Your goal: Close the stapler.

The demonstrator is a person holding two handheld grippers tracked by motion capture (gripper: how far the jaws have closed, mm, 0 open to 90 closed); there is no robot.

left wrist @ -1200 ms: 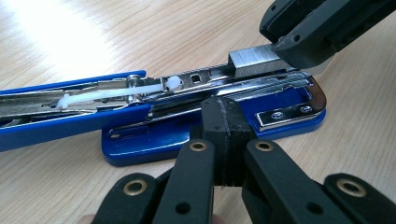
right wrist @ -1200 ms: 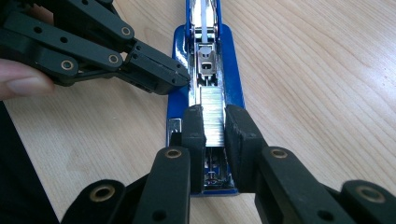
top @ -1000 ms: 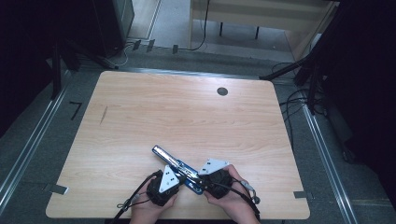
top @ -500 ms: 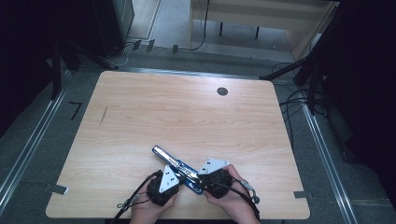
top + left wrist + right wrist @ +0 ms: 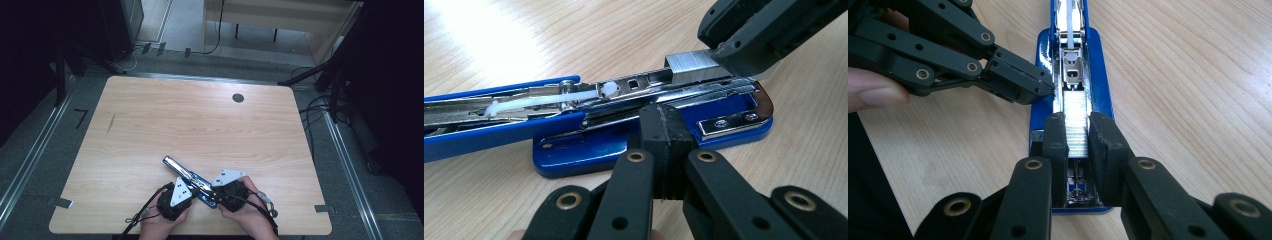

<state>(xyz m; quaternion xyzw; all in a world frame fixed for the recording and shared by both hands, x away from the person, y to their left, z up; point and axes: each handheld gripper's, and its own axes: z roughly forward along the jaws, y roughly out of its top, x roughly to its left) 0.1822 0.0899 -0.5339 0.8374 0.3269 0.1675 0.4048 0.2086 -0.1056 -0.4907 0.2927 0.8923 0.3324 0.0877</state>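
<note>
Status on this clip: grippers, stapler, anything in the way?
Left gripper shut, tips pressed against the stapler side. Right gripper shut on staple strip over the open magazine. Nothing in the way.

A light wooden table [image 5: 190, 125] with rounded corners is set on a grey floor [image 5: 30, 150], and a dark round cable port [image 5: 238, 98] is seen near its far edge. Metal rails [image 5: 345, 170] are laid along left and right. Beyond, pale wooden furniture [image 5: 280, 15] is placed, with black cables [image 5: 320, 107] trailed at right.
</note>
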